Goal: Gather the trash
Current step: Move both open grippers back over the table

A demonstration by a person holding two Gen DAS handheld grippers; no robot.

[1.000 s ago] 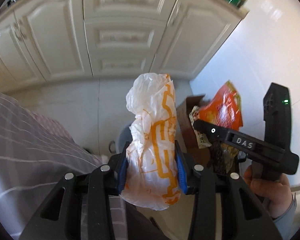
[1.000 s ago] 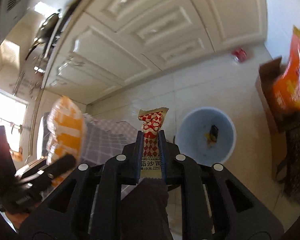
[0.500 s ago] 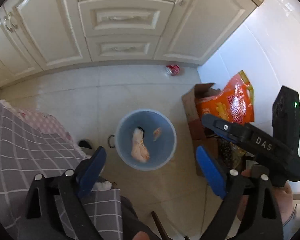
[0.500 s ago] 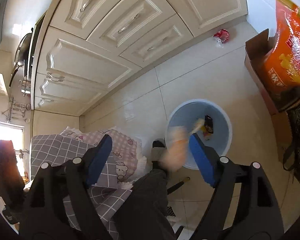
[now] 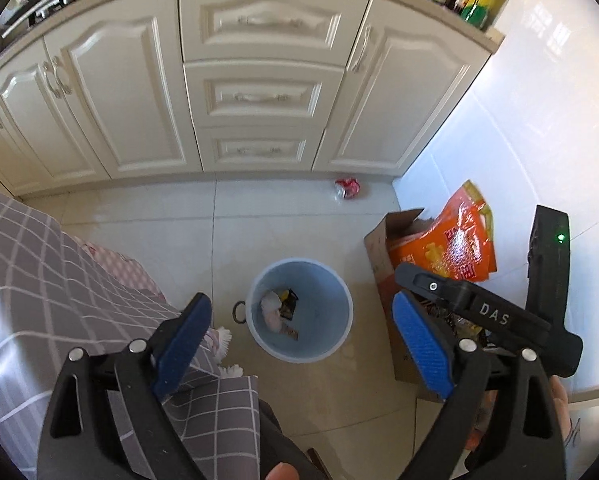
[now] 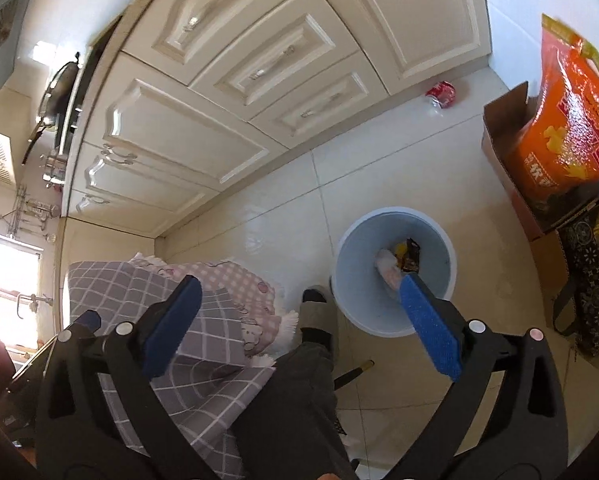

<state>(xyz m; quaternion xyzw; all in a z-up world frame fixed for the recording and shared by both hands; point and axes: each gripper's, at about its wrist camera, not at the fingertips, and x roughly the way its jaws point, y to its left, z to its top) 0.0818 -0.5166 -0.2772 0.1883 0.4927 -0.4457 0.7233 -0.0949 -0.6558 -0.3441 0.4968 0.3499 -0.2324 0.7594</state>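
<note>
1. At the bottom of the left wrist view, the left gripper [image 5: 301, 336] is seen with its blue pads spread wide; nothing is held between them. Its jaws have just been opening.
2. At the bottom of the right wrist view, the right gripper [image 6: 297, 318] is likewise spread wide and empty, its jaws having just been opening further. The same gripper is seen from outside at the right of the left wrist view, held in a hand [image 5: 559, 400].
3. Beyond the fingers, a pale blue bin [image 5: 335, 300] is seen standing on the tiled floor, near the centre of the left wrist view and right of centre in the right wrist view [image 6: 445, 240].
4. The trash is found inside the bin: a crumpled white and orange plastic bag [image 5: 271, 310] lies on the bottom, with a dark wrapper [image 5: 288, 304] touching it. In the right wrist view the bag [image 6: 387, 266] is partly covered by the right blue pad.
5. A grey checked cloth [image 5: 39, 280] fills the lower left of both views, with a pink patterned cloth [image 6: 235, 280] beside it.
6. To the right of the bin, an open cardboard box [image 5: 379, 248] holding an orange package [image 5: 447, 248] is seen against the white wall.
7. A crushed red can [image 5: 348, 188] lies on the floor at the foot of the cream cabinets [image 5: 255, 92], well apart from the bin.
</note>
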